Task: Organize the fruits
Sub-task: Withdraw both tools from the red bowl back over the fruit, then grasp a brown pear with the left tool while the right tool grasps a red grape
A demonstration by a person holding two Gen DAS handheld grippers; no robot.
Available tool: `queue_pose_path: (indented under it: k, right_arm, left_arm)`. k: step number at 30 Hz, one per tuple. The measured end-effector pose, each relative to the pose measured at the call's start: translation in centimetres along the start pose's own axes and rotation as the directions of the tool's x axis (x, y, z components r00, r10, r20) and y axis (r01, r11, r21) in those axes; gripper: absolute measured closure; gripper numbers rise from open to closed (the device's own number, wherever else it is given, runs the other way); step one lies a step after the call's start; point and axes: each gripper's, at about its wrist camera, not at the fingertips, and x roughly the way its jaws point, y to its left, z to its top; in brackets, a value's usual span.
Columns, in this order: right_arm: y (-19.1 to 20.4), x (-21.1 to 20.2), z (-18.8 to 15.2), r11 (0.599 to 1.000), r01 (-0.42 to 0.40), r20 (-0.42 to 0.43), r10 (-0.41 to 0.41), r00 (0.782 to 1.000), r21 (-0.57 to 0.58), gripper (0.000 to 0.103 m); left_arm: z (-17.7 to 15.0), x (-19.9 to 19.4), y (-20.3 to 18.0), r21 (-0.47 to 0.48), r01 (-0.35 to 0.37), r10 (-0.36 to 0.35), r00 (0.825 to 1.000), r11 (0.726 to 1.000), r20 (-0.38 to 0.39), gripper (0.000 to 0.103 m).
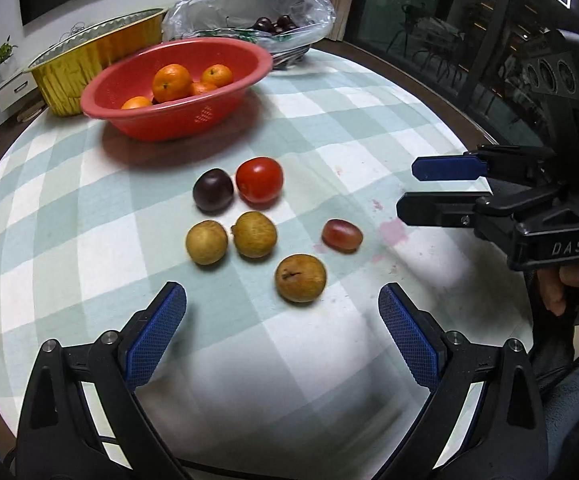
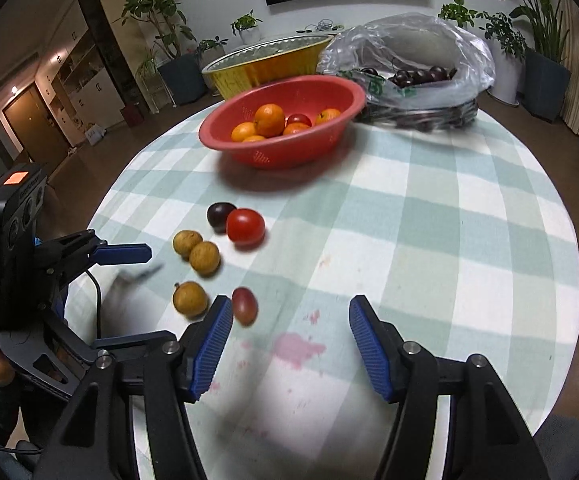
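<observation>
Loose fruit lies mid-table: a red tomato (image 1: 259, 179) (image 2: 245, 227), a dark plum (image 1: 213, 189) (image 2: 220, 215), a red grape (image 1: 342, 235) (image 2: 245, 305) and three brown longans (image 1: 300, 278) (image 1: 254, 234) (image 1: 206, 242). A red bowl (image 1: 225, 112) (image 2: 309, 92) behind them holds several oranges and a small tomato (image 2: 299, 119). My left gripper (image 1: 282, 300) is open and empty, just in front of the nearest longan (image 2: 189, 299). My right gripper (image 2: 290, 312) is open and empty, with the grape beside its left finger; it also shows in the left wrist view (image 1: 407, 186).
A gold foil tray (image 1: 89, 56) (image 2: 265, 64) and a clear plastic bag of dark plums (image 1: 249, 12) (image 2: 409, 64) stand behind the bowl. Pink stains (image 2: 297, 346) mark the checked tablecloth (image 1: 329, 120). The round table's edge curves on both sides.
</observation>
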Motion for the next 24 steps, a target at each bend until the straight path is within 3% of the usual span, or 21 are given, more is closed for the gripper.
queue_pose_path:
  k: [7,11,14,18,22,24]
  right_arm:
    - [-0.3,-0.7,-0.7,1.000,-0.009,0.019,0.009,1.000,0.019,0.040]
    - [-0.4,-0.9,-0.9,1.000,-0.013,0.028,0.013,1.000,0.023,0.041]
    - [-0.5,-1.0,-1.0,0.999,-0.016,0.027,0.015,1.000,0.027,0.044]
    - [-0.5,-0.9,-1.0,0.999,-0.019,0.026,0.018,1.000,0.026,0.045]
    - [-0.3,-0.8,-1.2,1.000,-0.023,0.022,0.023,0.999,0.021,0.047]
    - [-0.2,-0.7,-1.2,1.000,-0.025,0.019,0.025,1.000,0.018,0.047]
  left_arm:
    - [0.6,0.9,-0.6,0.009,0.013,-0.013,1.000,1.000,-0.024,0.030]
    - [0.6,1.8,-0.9,0.022,0.023,-0.022,0.999,1.000,-0.045,0.051]
    - [0.7,1.9,-1.1,0.032,0.020,-0.018,0.999,0.999,-0.044,0.052]
    - [1.0,2.1,-1.1,0.043,0.010,-0.008,0.999,0.999,-0.045,0.063]
    - [1.0,2.1,-1.1,0.056,-0.001,0.004,0.999,0.998,-0.045,0.065]
    - [1.0,2.1,-1.2,0.066,-0.009,0.012,0.999,0.998,-0.043,0.075]
